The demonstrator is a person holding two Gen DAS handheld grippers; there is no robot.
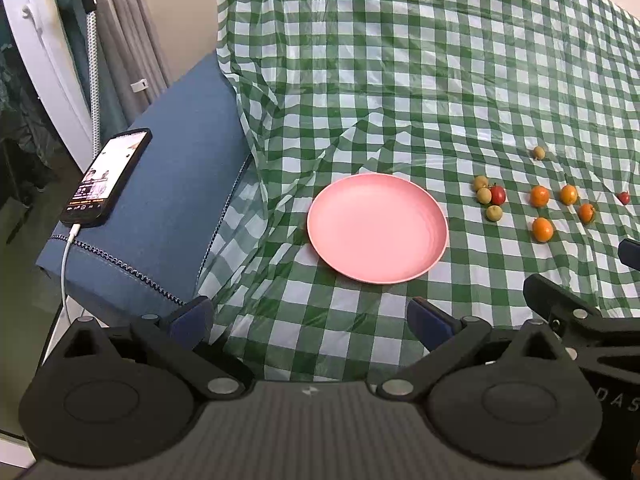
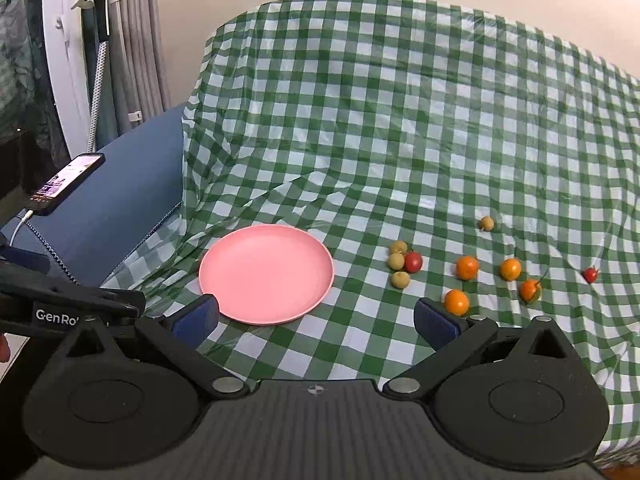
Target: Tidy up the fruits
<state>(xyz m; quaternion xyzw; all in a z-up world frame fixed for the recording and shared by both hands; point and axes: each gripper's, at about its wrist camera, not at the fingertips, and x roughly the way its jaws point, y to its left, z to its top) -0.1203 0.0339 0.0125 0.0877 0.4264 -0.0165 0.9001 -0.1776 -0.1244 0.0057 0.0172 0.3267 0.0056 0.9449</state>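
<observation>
Spread wide and empty at lower frame: left tongs (image 1: 310,322) and right tongs (image 2: 316,320). At centre, pink plate (image 2: 266,274), bare; at right, scattered fruits (image 2: 467,267) on checked cloth (image 2: 380,120).

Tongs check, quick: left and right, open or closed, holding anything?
Left tongs: open, holding nothing, short of the pink plate.
Right tongs: open, holding nothing; fruit lies on the cloth.
</observation>
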